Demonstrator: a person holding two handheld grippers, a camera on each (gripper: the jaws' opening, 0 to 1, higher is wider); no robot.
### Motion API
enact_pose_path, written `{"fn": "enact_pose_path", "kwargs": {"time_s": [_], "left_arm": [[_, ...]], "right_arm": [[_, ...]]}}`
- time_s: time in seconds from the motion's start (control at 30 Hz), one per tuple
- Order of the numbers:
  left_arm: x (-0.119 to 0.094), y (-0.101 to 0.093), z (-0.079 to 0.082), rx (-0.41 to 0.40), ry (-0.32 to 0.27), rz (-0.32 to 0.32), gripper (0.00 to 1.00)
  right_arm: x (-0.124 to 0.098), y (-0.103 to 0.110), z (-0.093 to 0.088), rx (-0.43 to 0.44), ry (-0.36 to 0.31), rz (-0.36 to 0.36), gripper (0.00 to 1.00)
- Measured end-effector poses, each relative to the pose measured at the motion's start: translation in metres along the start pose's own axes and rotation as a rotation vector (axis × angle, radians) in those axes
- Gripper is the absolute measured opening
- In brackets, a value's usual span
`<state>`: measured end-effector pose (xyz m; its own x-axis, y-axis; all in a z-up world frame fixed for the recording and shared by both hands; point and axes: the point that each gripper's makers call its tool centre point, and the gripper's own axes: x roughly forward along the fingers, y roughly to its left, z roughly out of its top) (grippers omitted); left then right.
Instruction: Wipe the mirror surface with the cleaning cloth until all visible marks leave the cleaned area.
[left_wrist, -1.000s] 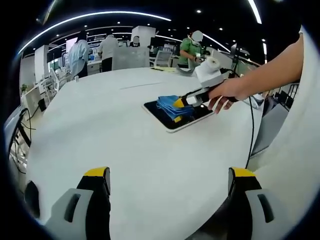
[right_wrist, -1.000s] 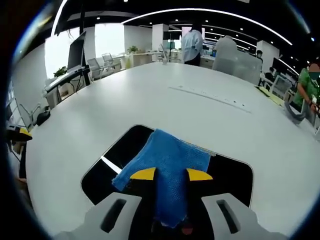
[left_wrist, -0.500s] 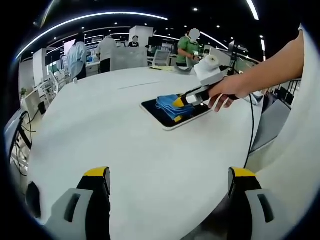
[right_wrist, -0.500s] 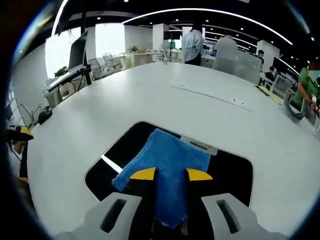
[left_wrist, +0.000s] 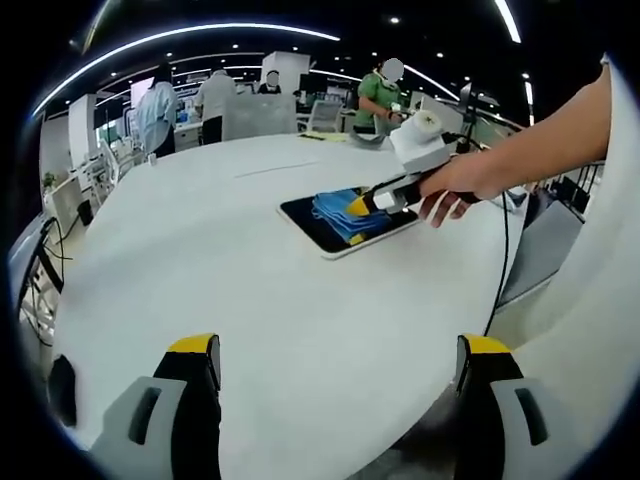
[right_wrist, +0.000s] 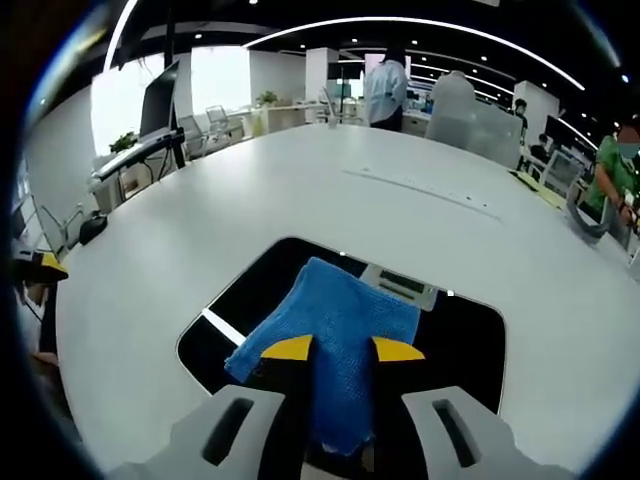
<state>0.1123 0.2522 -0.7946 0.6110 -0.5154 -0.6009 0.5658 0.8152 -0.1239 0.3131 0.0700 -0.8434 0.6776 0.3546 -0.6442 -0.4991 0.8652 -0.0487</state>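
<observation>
A large white round table (left_wrist: 250, 300) fills most of both views, in an open office with people standing at desks far behind. Lying flat on it, toward the side where the person stands, is a rectangular mirror (right_wrist: 245, 290) with rounded corners and a pale rim; its glass reads almost black, with a thin bright streak of reflected ceiling light near one corner. No smudges can be made out on the bare glass at this distance.

On top of the mirror lies a blue cleaning cloth (right_wrist: 335, 325), spread forward over the middle of the glass. The right gripper (right_wrist: 335, 349), yellow-tipped, is clamped on the near edge of the cloth, its jaws drawn in against the fabric, pressing it down onto the mirror. In the left gripper view the same tool (left_wrist: 358, 205) is seen from across the table, gripped by the person's hand (left_wrist: 455, 185).

The left gripper (left_wrist: 335, 350) hangs over bare tabletop well apart from the mirror, its jaws spread wide and holding nothing.

The wiping looks to be under way. To do it well, the cloth should probably stay flat with steady downward pressure, moving in overlapping passes out to the corners, while the mirror is kept from sliding on the smooth table
</observation>
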Motion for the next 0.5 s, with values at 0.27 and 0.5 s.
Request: {"fn": "enact_pose_path", "kwargs": {"time_s": [0.27, 0.5], "left_arm": [[0.0001, -0.0019, -0.003, -0.001, 0.004, 0.002, 0.99], [-0.0005, -0.0046, -0.0036, -0.015, -0.005, 0.012, 0.99]], "right_arm": [[-0.0065, 0.0043, -0.0046, -0.015, 0.001, 0.005, 0.17], [-0.0098, 0.0062, -0.0076, -0.007, 0.003, 0.008, 0.17]]}}
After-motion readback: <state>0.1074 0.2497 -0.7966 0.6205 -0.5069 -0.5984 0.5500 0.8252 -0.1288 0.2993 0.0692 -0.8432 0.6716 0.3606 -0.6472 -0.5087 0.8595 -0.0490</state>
